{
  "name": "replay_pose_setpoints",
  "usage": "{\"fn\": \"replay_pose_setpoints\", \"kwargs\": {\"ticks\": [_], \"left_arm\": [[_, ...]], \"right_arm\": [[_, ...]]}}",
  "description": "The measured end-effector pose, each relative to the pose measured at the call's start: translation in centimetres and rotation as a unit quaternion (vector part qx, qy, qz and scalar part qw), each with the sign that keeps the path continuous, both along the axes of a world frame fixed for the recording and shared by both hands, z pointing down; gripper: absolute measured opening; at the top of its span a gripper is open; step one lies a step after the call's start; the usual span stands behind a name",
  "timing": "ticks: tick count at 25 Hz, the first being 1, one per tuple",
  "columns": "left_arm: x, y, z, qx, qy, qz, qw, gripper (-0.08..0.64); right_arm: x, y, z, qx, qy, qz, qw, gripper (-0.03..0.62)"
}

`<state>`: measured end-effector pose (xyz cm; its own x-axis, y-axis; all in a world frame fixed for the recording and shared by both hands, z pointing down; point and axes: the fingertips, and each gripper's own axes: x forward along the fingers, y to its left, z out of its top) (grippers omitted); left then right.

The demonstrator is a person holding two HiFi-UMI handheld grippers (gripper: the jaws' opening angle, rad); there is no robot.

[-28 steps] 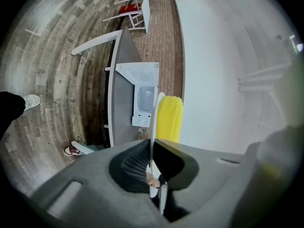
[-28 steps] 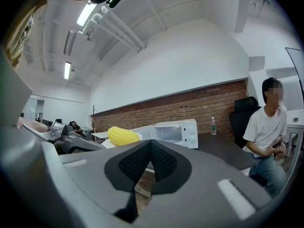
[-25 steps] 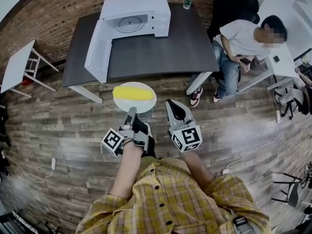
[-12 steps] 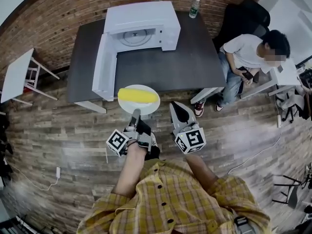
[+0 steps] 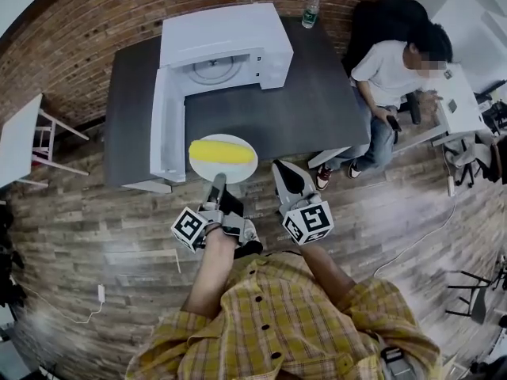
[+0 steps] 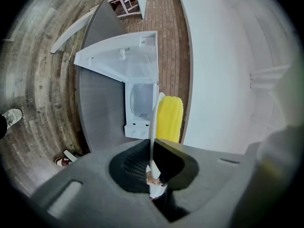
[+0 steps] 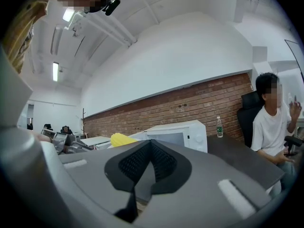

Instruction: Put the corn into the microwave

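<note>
Yellow corn cob (image 5: 222, 150) on round white plate (image 5: 238, 169), centre frame, over dark grey table's (image 5: 309, 101) near edge; left gripper (image 5: 217, 180) pinching plate rim; right gripper (image 5: 276, 167) pressed together, empty; step judged: carrying; next: plate into open white microwave (image 5: 226, 42), upper centre.

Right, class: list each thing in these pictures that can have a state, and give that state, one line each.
microwave: door swung wide open, nothing on its turntable.
corn: lying flat on the plate.
plate: held level, not yet set down, rim clamped by the left gripper.
left gripper: shut on the plate.
right gripper: shut, empty.
bottle: upright on the table.
</note>
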<state>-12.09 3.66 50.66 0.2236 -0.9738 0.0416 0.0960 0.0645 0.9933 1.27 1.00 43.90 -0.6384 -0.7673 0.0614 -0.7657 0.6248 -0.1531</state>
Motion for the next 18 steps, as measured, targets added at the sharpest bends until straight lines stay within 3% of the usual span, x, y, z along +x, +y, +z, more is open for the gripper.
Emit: {"fn": "replay_pose_setpoints", "kwargs": {"ticks": [11,18], "left_arm": [[-1.9,-3.6,-0.1,0.003,0.003,0.016,0.9999,0.017],[-2.2,-4.6,0.7,-0.008,0.005,0.018,0.9998,0.017]], "right_arm": [[-2.2,-3.1,-0.3,0.013,0.038,0.010,0.999,0.003],[-1.8,-4.9,-0.3,0.009,0.028,0.029,0.999,0.003]]}}
